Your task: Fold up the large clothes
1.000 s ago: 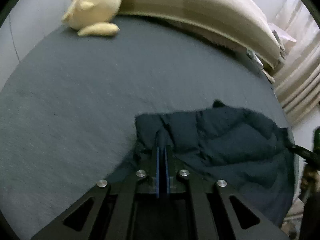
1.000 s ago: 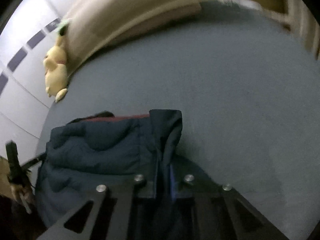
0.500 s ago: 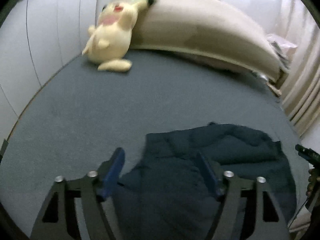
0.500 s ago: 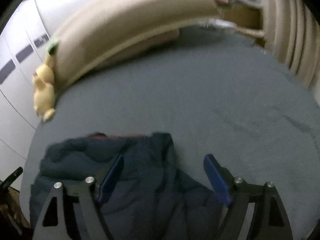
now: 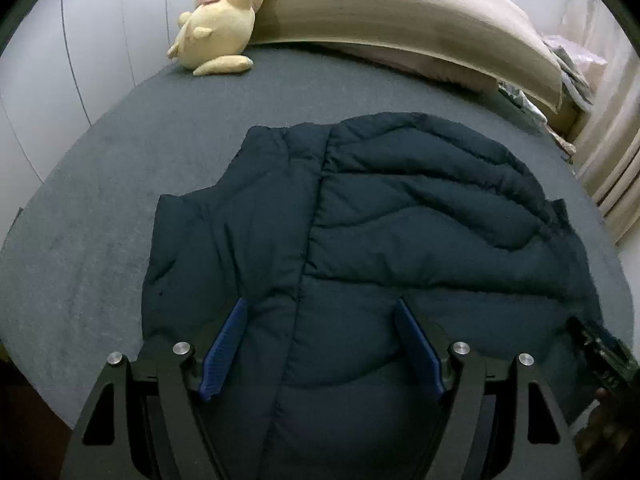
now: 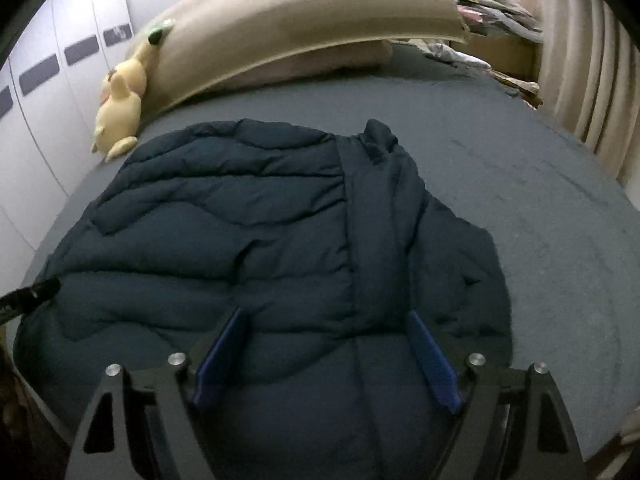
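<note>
Navy quilted jacket (image 5: 400,216) spread flat on grey bed (image 5: 100,220) — both grippers' jaws wide, empty.

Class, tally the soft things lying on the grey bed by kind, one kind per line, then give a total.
Navy puffer jacket: 1
Yellow Pikachu plush toy: 1
Beige pillow: 1
Pink pillow beneath the beige one: 1
Total: 4
</note>
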A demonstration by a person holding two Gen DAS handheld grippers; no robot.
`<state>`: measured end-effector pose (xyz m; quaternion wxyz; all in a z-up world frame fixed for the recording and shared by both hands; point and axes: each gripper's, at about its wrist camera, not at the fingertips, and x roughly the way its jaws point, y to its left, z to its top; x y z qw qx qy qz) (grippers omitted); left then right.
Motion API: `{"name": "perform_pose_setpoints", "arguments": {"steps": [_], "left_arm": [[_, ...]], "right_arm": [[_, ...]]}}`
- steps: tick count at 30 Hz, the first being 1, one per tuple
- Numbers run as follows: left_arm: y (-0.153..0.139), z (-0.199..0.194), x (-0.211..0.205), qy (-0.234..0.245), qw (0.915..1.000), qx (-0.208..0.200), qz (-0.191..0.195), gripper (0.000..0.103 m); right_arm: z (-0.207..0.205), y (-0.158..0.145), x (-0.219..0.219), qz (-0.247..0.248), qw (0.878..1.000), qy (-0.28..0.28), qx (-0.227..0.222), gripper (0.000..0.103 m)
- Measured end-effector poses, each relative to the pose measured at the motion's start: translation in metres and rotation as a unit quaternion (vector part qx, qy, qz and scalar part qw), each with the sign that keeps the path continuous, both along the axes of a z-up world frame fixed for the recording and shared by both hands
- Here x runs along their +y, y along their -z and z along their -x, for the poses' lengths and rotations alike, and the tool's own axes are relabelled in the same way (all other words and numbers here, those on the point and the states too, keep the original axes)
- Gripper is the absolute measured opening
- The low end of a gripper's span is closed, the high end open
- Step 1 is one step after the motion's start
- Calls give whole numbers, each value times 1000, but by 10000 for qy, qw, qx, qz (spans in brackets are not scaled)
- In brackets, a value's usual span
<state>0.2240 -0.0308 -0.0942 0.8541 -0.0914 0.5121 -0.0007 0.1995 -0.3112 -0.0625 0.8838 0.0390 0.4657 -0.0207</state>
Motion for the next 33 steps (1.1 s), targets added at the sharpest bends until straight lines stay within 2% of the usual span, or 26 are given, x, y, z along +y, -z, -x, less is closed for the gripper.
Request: {"name": "perform_pose_setpoints", "arguments": {"steps": [5, 8, 10, 11, 12, 14, 16, 20, 21, 25, 27, 29, 32, 33], "left_arm": [[6, -2, -8, 68, 9997, -30, -244, 78], [3, -1, -9, 46, 9994, 41, -336, 78], [-10, 9, -7, -45, 9998, 50, -207, 78], [-19, 16, -7, -68, 9999, -83, -127, 78], [-27, 24, -8, -44, 9996, -239, -142, 78], [-32, 35, -13, -17, 9990, -372, -261, 78], [-26, 44, -21, 53, 9987, -404, -317, 78], [1, 51, -39, 252, 9951, -418, -859, 80], [5, 50, -42, 289, 9943, -384, -956, 81], [13, 47, -48, 415, 9902, -389, -1276, 84], [5, 43, -41, 441, 9927, -223, -1103, 83], [-10, 30, -31, 400, 9961, -67, -779, 82], [-50, 3, -23, 255, 9958, -620, -622, 82], [-57, -15, -26, 317, 9957, -640, -598, 82]], "right_arm": [[0, 12, 8, 227, 9997, 2, 6, 88], [0, 5, 12, 309, 9994, 98, 94, 88], [7, -11, 16, 312, 9993, 178, -141, 88], [15, -25, 19, 256, 9987, 134, -421, 88], [24, -36, 24, 262, 9976, 85, -630, 88], [34, -44, 36, 272, 9968, -36, -755, 88], [42, -39, 48, 293, 9968, -198, -712, 88], [47, 6, 70, 667, 9961, -500, -301, 89], [46, 14, 69, 668, 9962, -473, -310, 93], [35, 18, 71, 799, 9956, -487, -76, 95], [24, 10, 67, 699, 9954, -611, 232, 95], [15, -6, 59, 513, 9967, -582, 217, 95], [-22, -42, 47, 332, 9980, -541, -10, 96], [-40, -48, 45, 334, 9979, -551, -54, 96]]}}
